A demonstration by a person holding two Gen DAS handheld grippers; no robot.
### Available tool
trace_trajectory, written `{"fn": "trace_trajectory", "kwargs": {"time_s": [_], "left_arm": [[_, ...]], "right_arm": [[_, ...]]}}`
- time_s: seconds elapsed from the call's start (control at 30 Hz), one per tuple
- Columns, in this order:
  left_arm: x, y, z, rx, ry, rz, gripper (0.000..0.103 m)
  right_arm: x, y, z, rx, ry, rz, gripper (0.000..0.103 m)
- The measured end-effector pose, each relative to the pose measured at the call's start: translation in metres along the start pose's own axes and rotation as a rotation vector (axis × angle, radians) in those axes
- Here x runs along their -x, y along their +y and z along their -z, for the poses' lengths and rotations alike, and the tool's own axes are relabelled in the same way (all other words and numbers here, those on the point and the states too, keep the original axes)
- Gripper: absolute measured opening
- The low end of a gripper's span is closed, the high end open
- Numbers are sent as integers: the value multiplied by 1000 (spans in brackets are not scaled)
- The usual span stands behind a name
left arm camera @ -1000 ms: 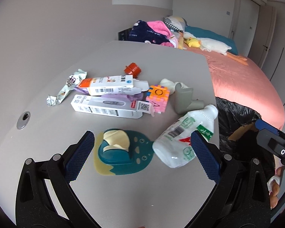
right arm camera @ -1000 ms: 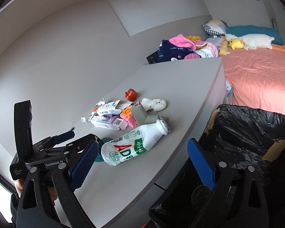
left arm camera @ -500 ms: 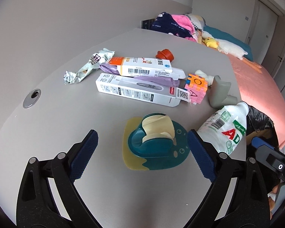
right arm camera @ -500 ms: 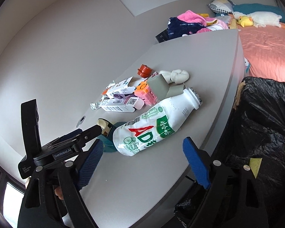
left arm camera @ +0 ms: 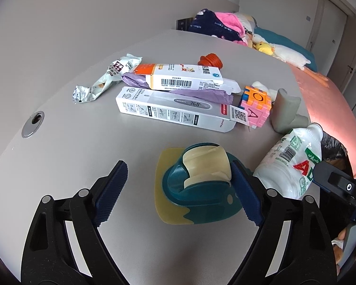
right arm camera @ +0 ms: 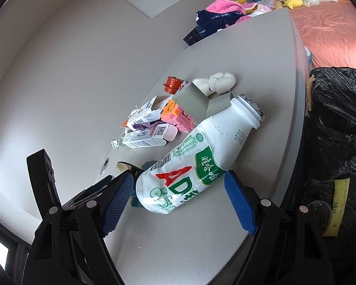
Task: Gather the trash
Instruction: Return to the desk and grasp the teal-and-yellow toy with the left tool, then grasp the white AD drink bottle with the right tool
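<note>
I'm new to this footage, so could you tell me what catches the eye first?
The big white AD bottle lies on its side near the table edge, between the open right gripper. Ahead of the open left gripper sits a teal-and-yellow holder.

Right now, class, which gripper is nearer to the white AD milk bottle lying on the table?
Right. The right gripper is open, straddling the milk bottle's base. The left gripper is open beside it, around the teal tape dispenser.

Bare counter [left arm camera: 66, 156] lies left of the teal holder [left arm camera: 197, 190]; the bottle [right arm camera: 197, 161] crowds its right; boxes [left arm camera: 178, 114] block beyond.
</note>
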State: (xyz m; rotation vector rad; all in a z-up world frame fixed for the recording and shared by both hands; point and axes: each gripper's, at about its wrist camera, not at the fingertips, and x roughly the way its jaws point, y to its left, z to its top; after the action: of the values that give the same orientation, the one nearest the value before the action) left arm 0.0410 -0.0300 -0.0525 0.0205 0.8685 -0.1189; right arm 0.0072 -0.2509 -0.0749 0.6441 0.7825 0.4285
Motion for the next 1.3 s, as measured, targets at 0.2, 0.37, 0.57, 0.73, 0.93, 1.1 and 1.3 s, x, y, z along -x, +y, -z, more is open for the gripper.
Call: {"fn": "trace_trajectory", "kwargs": {"time_s": [0.2, 0.37, 0.57, 0.73, 0.93, 1.1, 1.3], "left_arm": [[-9, -6, -3, -15, -7, -19, 81], [-16, -9, -5, -29, 9, -9, 56], [-20, -8, -7, -26, 17, 6, 48], [-21, -5, -8, -19, 16, 17, 48], [-22, -3, -9, -25, 17, 10, 48], [-11, -3, -10, -21, -38, -26, 40], [-1, 3, -14, 15, -59, 8, 40]], "right_arm": [[-16, 2, -5, 23, -26, 43, 74], [-21, -8, -14, -61, -89, 69, 73], [-25, -22, -34, -132, -112, 96, 74], [-35, -21, -44, -97, -100, 153, 66], [-53, -19, -45, -59, -54, 138, 47], [-45, -9, -47, 7, -107, 83, 29], [-24, 4, -46, 88, -161, 78, 25]]}}
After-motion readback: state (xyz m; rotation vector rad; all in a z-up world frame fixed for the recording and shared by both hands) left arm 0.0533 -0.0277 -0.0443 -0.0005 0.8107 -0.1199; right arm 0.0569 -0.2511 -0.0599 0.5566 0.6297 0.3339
